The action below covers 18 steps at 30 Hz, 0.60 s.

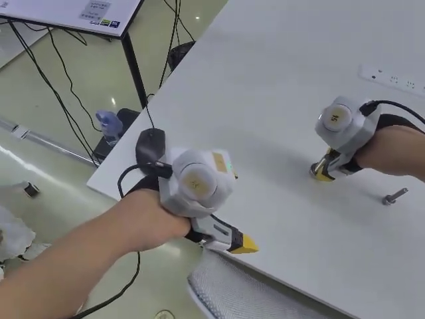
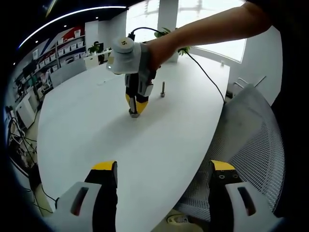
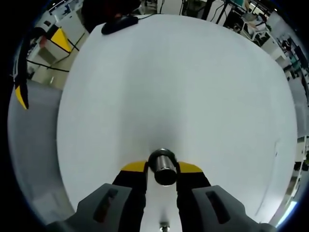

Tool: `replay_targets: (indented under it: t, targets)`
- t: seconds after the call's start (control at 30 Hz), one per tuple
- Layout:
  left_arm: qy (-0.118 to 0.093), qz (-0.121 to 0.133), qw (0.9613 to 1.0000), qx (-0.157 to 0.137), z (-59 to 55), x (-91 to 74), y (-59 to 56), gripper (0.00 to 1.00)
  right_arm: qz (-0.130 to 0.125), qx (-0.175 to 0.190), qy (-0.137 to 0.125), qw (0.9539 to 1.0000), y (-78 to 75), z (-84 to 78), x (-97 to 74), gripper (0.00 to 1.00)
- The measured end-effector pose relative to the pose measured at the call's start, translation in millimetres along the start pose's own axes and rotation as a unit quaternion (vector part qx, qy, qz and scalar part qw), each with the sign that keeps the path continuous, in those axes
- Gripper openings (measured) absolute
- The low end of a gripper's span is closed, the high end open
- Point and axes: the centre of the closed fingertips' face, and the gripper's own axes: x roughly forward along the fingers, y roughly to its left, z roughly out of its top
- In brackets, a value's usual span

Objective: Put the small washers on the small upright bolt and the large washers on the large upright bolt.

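Left tongs (image 2: 163, 168): yellow-tipped pair, spread wide with nothing between them. Held in the person's left hand (image 1: 156, 214) at the near edge of the tabletop (image 1: 279, 80), over a grey mesh chair (image 1: 226, 289). A black cable trails from the body.

Right tongs (image 3: 162, 167): yellow-tipped pair, pinching the large bolt (image 3: 164, 171) near its upper end. Tips are lowered close to the tabletop, well apart from the left tongs. Held in the person's right hand (image 1: 392, 151), with a black cable leaving the body.

Large bolt: round, metal, dark at the end that faces the right gripper view. It stands upright between the right tongs. In the left gripper view its foot reaches the tabletop; whether it actually rests there cannot be told.

Small bolt (image 2: 163, 89): slim, metal. In the left gripper view it stands upright on the tabletop near the right tongs, apart from them and untouched. In the head view it sits to the right of the right tongs.

Tabletop: white, with a curved near edge.

Mouse (image 1: 151, 143): black, corded, on the tabletop at its left edge, just beyond the left hand.

Power strip (image 1: 393, 79): white, at the far right of the tabletop.

Bottle (image 1: 110, 125): blue-tinted, on the floor by the leg of a neighbouring desk (image 1: 73, 14), among black cables.
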Motion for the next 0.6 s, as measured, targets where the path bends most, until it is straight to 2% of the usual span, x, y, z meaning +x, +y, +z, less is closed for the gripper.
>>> replay_targets:
  t: [0.23,0.6]
  targets:
    - [0.003,-0.005,1.0,0.002,1.4,0.0,-2.2,0.75,-0.003,0.0,-0.004,1.0,-0.9,-2.2,-1.7,0.24]
    - [0.005,-0.007,0.9999,0.007,3.7,1.5,-5.0,0.75,-0.007,0.016,-0.039,0.9991,-4.7,2.4,-10.9,0.33]
